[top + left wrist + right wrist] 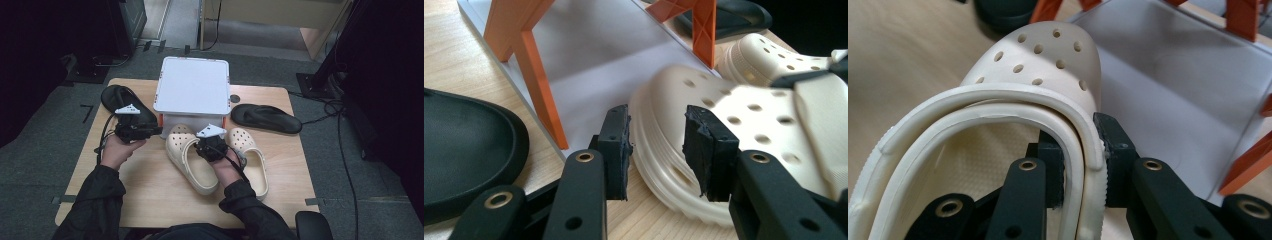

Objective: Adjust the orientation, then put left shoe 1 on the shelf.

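Two cream clogs lie in front of a white rack. My right gripper [210,145] is shut on the left clog [187,162]. In the right gripper view the jaws [1083,165] clasp the side rim and folded heel strap of this clog [1048,55]. Its toe points at the rack's lower shelf [1168,85]. My left gripper [150,131] stands open beside the clog's toe. In the left gripper view the pads [656,150] frame the sole edge of the clog [734,115] without pressing on it. The other clog [250,160] rests to the right.
The white rack [192,85] on orange legs [539,85] stands at the table's far middle. One black flip-flop [117,100] lies at the left of it, another [267,118] at the right. Bare wood table [150,195] stretches toward the person.
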Action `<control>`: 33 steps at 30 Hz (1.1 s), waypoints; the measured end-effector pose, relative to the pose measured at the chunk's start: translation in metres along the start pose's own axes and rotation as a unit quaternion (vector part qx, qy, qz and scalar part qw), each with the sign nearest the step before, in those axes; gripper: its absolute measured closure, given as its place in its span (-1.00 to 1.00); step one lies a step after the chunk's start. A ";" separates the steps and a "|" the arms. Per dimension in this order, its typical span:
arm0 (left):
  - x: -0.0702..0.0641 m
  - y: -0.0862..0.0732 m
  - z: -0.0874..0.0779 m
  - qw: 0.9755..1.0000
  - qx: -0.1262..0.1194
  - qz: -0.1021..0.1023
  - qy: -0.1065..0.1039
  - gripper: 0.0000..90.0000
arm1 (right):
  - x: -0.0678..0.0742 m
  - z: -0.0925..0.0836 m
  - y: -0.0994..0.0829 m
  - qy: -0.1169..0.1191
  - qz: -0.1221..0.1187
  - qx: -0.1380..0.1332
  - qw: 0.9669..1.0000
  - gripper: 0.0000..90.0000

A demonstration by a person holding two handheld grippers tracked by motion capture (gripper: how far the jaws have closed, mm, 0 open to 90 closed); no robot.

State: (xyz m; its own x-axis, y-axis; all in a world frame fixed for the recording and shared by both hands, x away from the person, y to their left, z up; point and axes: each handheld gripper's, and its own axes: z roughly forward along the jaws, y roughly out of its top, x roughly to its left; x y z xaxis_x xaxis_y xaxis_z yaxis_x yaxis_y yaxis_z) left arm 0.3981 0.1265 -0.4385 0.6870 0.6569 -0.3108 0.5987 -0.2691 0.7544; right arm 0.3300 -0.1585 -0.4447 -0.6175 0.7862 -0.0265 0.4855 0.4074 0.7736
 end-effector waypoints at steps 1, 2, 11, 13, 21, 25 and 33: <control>0.000 0.000 0.000 1.000 0.003 0.002 0.002 0.38 | -0.003 0.004 0.003 -0.006 0.001 0.000 1.000 0.69; 0.000 0.001 0.000 1.000 0.003 0.005 0.002 0.38 | -0.004 0.006 0.006 -0.009 0.004 0.001 1.000 0.69; 0.002 0.000 0.002 1.000 0.007 0.010 -0.009 0.36 | -0.014 0.031 0.027 -0.045 0.015 0.000 0.999 0.69; 0.003 0.000 0.002 1.000 0.006 0.012 -0.015 0.35 | -0.015 0.037 0.028 -0.051 0.020 -0.002 0.999 0.69; 0.008 -0.003 -0.002 1.000 0.001 0.006 -0.017 0.32 | -0.015 0.054 0.032 -0.072 0.024 0.001 0.997 0.69; 0.007 -0.003 -0.001 1.000 0.000 0.010 -0.018 0.32 | -0.016 0.058 0.033 -0.081 0.030 -0.005 0.996 0.66; 0.007 -0.003 0.000 1.000 0.005 0.006 -0.015 0.33 | -0.018 0.049 0.031 -0.060 0.033 -0.007 0.998 0.25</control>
State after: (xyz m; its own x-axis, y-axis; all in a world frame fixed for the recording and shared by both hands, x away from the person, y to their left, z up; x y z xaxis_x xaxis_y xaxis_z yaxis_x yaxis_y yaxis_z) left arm 0.4016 0.1317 -0.4430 0.7064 0.6323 -0.3181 0.5934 -0.2839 0.7532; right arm 0.3868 -0.1375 -0.4515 -0.5058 0.8612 -0.0492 0.5132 0.3463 0.7853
